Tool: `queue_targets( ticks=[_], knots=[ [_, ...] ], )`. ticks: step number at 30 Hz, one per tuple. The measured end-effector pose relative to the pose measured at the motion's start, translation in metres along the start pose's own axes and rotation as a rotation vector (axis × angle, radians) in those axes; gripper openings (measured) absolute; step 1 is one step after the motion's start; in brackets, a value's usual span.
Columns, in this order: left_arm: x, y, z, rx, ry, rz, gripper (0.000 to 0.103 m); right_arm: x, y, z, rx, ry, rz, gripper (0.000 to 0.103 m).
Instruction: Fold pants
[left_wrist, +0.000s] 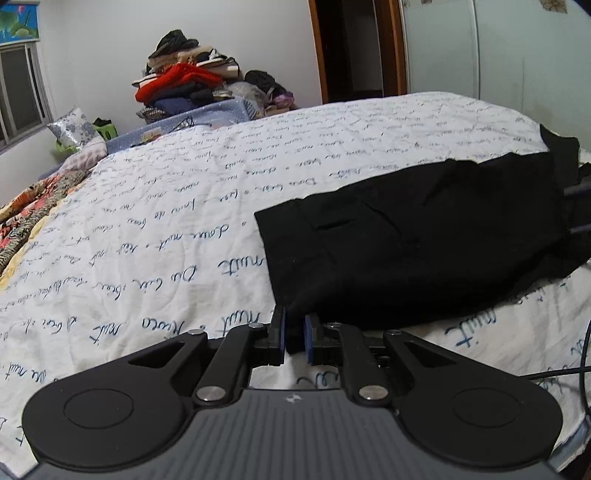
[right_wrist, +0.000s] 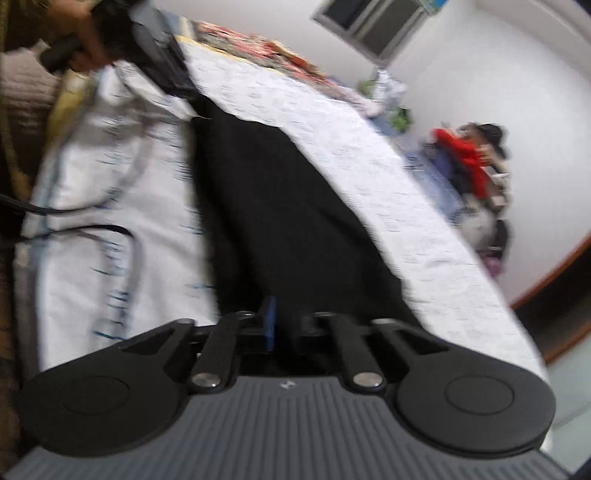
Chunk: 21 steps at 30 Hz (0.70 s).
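Black pants (left_wrist: 417, 243) lie on a white bedspread with blue handwriting (left_wrist: 184, 206). In the left wrist view my left gripper (left_wrist: 294, 328) is shut on the near corner of the pants, the cloth pinched between the blue pads. In the blurred right wrist view the pants (right_wrist: 280, 206) stretch away from my right gripper (right_wrist: 286, 325), which is shut on their near end. The left gripper (right_wrist: 166, 62), held in a hand, shows at the far end of the pants.
A pile of clothes (left_wrist: 188, 81) on a blue basket (left_wrist: 207, 114) stands at the far side of the bed. A patterned blanket (left_wrist: 33, 206) lies at the left. A doorway (left_wrist: 351, 48) and wardrobe are behind. Black cables (right_wrist: 74, 221) cross the bed edge.
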<state>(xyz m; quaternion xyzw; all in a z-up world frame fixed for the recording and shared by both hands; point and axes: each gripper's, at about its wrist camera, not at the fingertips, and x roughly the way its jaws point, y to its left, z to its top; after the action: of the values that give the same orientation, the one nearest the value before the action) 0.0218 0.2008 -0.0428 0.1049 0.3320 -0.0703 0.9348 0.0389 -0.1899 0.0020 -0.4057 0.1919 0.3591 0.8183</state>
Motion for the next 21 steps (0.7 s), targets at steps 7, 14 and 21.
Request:
queue_targets(
  ticks=[7, 14, 21],
  knots=[
    [-0.006, 0.025, -0.002, -0.143, 0.020, 0.058, 0.011, 0.020, 0.007, -0.006, -0.076, 0.040, 0.016, 0.034],
    [-0.020, -0.012, 0.033, -0.092, -0.080, -0.101, 0.011, 0.039, 0.028, 0.001, -0.175, 0.052, -0.023, 0.003],
    [-0.007, -0.065, 0.051, 0.066, -0.133, -0.171, 0.012, 0.013, 0.028, 0.005, -0.138, 0.045, 0.029, 0.004]
  ],
)
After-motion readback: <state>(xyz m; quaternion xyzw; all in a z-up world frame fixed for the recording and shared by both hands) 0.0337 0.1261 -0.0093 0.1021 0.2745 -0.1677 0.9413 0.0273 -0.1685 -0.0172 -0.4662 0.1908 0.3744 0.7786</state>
